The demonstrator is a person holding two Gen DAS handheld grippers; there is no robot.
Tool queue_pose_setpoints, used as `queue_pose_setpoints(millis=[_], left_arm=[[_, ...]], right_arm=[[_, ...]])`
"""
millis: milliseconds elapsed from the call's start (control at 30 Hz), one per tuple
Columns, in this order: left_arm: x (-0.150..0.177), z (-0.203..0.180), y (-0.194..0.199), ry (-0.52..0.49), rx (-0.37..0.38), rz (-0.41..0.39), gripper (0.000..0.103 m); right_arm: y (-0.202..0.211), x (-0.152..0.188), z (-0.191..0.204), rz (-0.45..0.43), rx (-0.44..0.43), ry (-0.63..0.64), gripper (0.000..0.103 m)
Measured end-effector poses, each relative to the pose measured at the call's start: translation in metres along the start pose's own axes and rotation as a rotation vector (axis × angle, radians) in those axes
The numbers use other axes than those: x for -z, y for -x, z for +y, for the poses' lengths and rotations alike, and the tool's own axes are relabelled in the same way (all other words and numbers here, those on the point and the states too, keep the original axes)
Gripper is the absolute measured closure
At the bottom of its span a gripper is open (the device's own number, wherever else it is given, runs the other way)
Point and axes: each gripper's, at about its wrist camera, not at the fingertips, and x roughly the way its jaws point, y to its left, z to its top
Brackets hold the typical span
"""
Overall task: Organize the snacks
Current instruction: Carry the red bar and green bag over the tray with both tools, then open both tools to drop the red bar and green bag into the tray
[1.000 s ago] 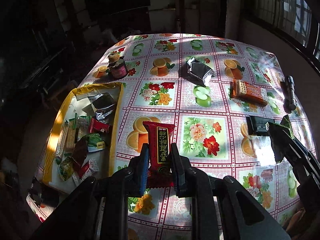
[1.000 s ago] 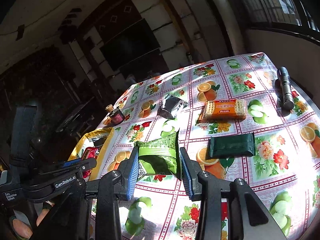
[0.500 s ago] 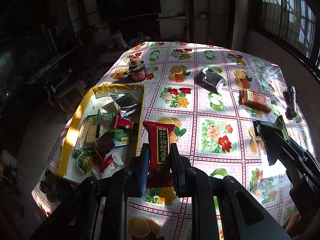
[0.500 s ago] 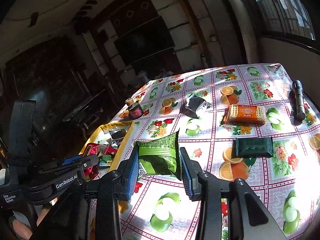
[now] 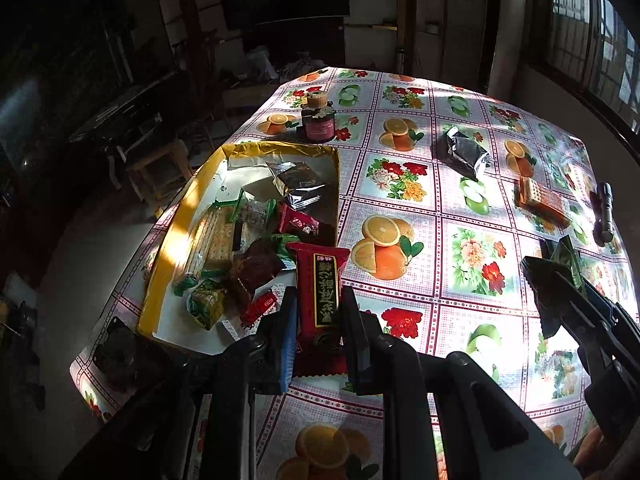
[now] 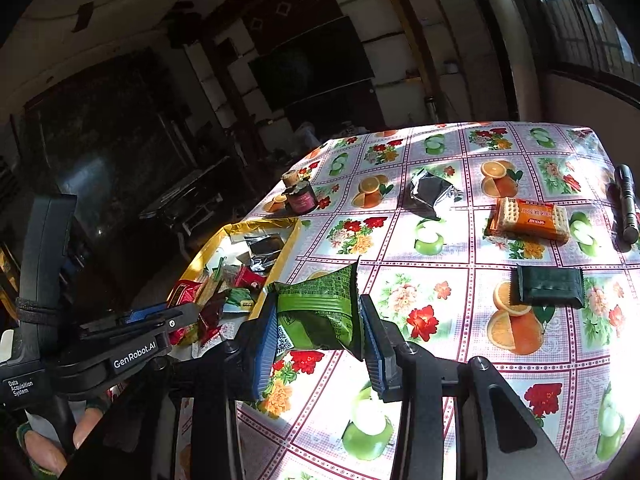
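My left gripper [image 5: 318, 312] is shut on a red snack packet with a black label [image 5: 322, 280], held above the tablecloth just right of the yellow-rimmed tray [image 5: 182, 224]. The tray [image 6: 290, 240] holds several snack packets. My right gripper [image 6: 318, 320] is shut on a green snack packet [image 6: 320, 304] and hangs over the table beside the tray's near right corner. The right gripper [image 5: 560, 280] also shows at the right of the left wrist view, and the left gripper [image 6: 176, 316] at the lower left of the right wrist view.
On the fruit-print tablecloth [image 6: 440, 292] lie a silver-black foil packet [image 6: 432, 194], an orange cracker pack [image 6: 528, 220], a dark green bar [image 6: 550, 286] and a black flashlight [image 6: 626, 204]. A small dark jar [image 5: 318, 120] stands beyond the tray. A hand [image 6: 60, 440] holds the left gripper.
Both grippers have moved left across the table toward the tray, each still carrying its packet. The tray now sits closer and more central in both views.
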Motion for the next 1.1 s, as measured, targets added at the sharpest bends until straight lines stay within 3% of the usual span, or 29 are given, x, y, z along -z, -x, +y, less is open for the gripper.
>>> queue_pose_setpoints(millis=[333,667,1100], left_arm=[[0.000,0.067,-0.029,0.118,-0.046,0.070,0.083],[-0.011,0.124,-0.058,0.241,-0.055,0.128,0.083],[-0.023,0.133,-0.101,0.259,-0.070,0.188,0.083]], right_arm=[[-0.046,-0.001,0.038,0.089,-0.087,0.062,0.061],[-0.122,-0.026,0.079,0.170,-0.207,0.089,0.061],[-0.208,-0.040,0.094,0.268,-0.209,0.116,0.061]])
